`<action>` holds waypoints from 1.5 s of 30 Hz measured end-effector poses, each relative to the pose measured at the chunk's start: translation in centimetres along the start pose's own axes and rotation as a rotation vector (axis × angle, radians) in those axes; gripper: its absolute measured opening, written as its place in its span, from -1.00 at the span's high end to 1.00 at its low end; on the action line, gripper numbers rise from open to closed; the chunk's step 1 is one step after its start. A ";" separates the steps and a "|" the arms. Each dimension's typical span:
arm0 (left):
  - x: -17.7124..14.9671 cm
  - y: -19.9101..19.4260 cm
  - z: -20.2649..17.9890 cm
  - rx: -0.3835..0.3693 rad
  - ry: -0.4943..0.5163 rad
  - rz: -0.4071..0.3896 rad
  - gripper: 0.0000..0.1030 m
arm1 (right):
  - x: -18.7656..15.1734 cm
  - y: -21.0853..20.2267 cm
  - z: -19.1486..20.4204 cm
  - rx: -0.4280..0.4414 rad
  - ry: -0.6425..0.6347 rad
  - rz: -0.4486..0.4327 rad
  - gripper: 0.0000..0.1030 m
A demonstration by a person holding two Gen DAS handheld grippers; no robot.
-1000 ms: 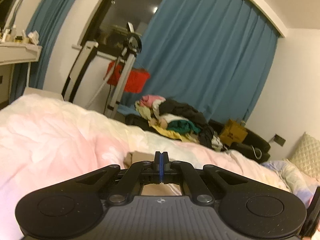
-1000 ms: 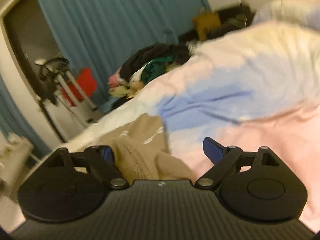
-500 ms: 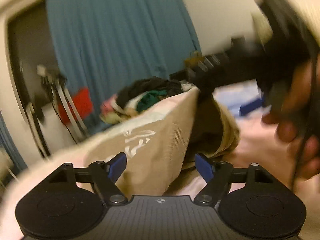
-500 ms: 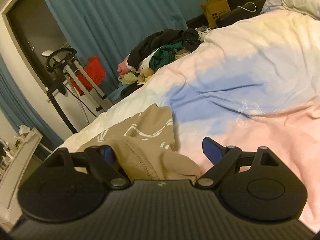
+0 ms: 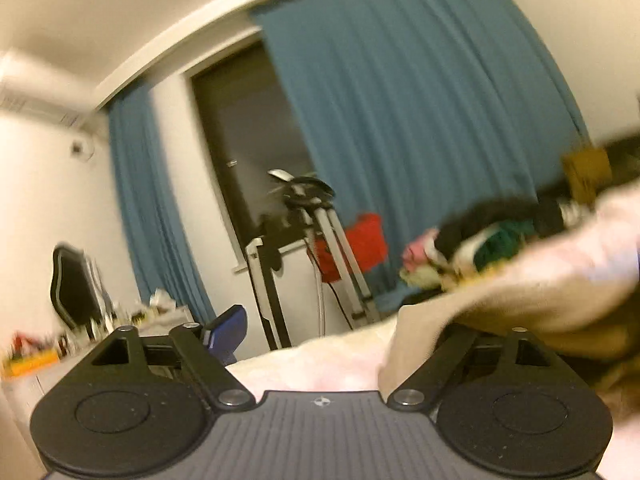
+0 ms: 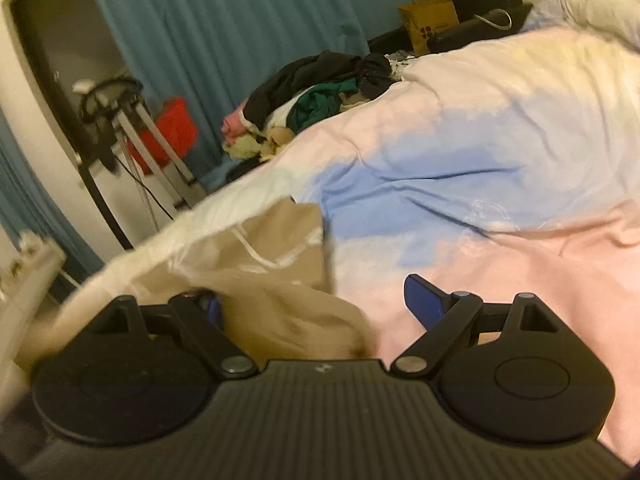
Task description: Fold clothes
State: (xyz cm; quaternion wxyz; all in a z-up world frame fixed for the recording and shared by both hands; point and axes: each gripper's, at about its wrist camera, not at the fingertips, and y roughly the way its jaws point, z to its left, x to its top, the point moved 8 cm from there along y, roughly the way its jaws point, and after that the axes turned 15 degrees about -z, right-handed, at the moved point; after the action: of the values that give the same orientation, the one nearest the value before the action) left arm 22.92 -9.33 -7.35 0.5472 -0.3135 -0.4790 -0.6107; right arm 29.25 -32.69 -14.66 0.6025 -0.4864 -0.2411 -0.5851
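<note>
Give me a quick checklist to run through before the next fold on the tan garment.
1. Left hand-held gripper free of cloth: not ok. Its jaws are opening, but the tan garment drapes over its right finger.
2. Right hand-held gripper open: ok. Jaws are wide, and the tan garment bunches against its left finger unclamped.
3. Garment lying flat: not ok. It is rumpled on the duvet.
4. Duvet beyond the garment free for folding: ok.
5. Sleeve and hem positions: cannot tell, the picture is blurred.
6. Clothes pile clear of the garment: ok, it lies far behind.
</note>
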 end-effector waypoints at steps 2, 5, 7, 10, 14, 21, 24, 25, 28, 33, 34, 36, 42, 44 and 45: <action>1.4 -0.5 1.8 0.015 -0.066 -0.006 -0.71 | -0.4 0.0 0.5 0.011 -0.052 0.013 -0.71; 2.3 -1.6 4.1 0.038 -0.112 -0.006 -0.74 | -1.0 -0.2 1.2 0.031 -0.115 0.029 -0.70; 1.9 -1.9 5.0 0.034 -0.089 0.006 -0.78 | -0.7 -0.8 1.4 -0.004 -0.167 -0.008 -0.70; 0.2 -2.3 5.0 -0.008 0.008 0.045 -0.81 | 1.5 -2.4 0.9 -0.048 -0.192 -0.142 -0.70; -2.5 -3.6 2.8 -0.101 0.172 0.101 -0.82 | 4.8 -5.2 1.1 -0.079 -0.242 -0.365 -0.71; -3.5 -5.4 4.6 -0.063 0.116 0.187 -0.81 | 7.3 -9.6 3.3 -0.013 -0.328 -0.584 -0.71; -0.8 -6.1 8.7 0.035 -0.022 0.144 -0.95 | 8.0 -12.0 3.8 0.040 -0.325 -0.615 -0.71; 0.2 -6.4 10.2 0.065 -0.075 0.128 -1.00 | 8.3 -12.9 4.0 0.054 -0.329 -0.630 -0.71; 4.5 -7.4 13.8 0.132 -0.167 0.036 -1.00 | 10.3 -15.8 5.1 0.095 -0.327 -0.666 -0.71; 13.7 -7.9 19.2 0.176 -0.258 -0.121 -1.00 | 16.6 -20.7 8.0 0.173 -0.296 -0.714 -0.71; 15.7 -7.8 20.3 0.173 -0.282 -0.148 -1.00 | 18.4 -22.0 8.7 0.192 -0.291 -0.732 -0.71; 20.1 -7.8 22.9 0.163 -0.327 -0.200 -1.00 | 22.0 -24.6 10.0 0.234 -0.284 -0.761 -0.71; 33.4 -8.1 30.3 0.107 -0.452 -0.300 -1.00 | 33.1 -33.3 14.3 0.374 -0.283 -0.822 -0.71; 36.9 -8.5 32.0 0.080 -0.474 -0.316 -1.00 | 36.0 -35.9 15.4 0.408 -0.290 -0.843 -0.71; 38.4 -8.6 32.6 0.068 -0.482 -0.321 -1.00 | 37.5 -37.2 15.9 0.425 -0.294 -0.853 -0.71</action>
State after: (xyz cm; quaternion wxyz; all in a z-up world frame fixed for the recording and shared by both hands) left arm 2.11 6.34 36.63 0.3240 -0.3512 -0.6588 -0.5812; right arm 6.25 -30.65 35.42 0.3550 -0.2882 -0.6148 -0.6426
